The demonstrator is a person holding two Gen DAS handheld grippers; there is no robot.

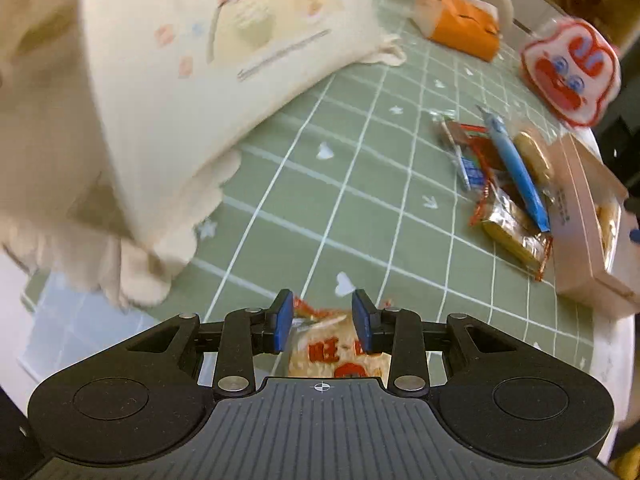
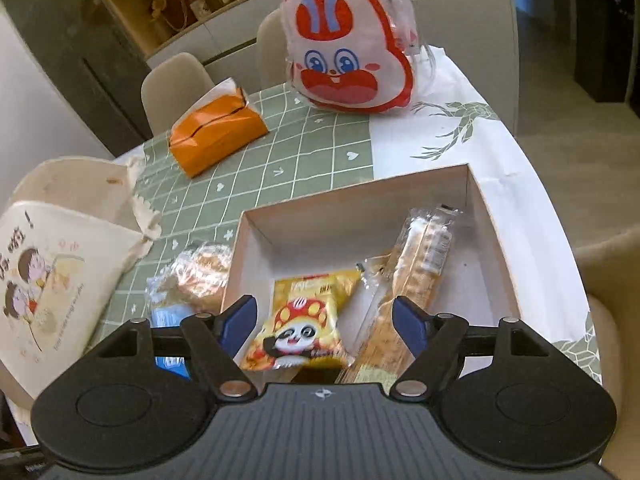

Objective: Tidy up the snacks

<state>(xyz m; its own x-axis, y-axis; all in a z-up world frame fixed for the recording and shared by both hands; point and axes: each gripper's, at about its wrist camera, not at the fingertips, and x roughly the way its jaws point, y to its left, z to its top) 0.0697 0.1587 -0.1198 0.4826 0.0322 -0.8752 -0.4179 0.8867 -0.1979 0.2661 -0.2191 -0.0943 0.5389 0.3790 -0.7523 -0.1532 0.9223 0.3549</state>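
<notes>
Left claw (image 1: 323,326) clamping snack packet (image 1: 340,350), blurred bag (image 1: 192,92) nearby

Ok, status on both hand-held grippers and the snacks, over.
Left hand-held gripper shut on rice cracker packet. Right hand-held gripper open above box, yellow snack bag inside. Nothing blocking.

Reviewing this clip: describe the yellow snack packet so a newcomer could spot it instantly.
Find the open cardboard box on the table's white side. The yellow packet lies inside, left of a long clear-wrapped bar. Only it shows a cartoon panda under a red mushroom cap.
</notes>
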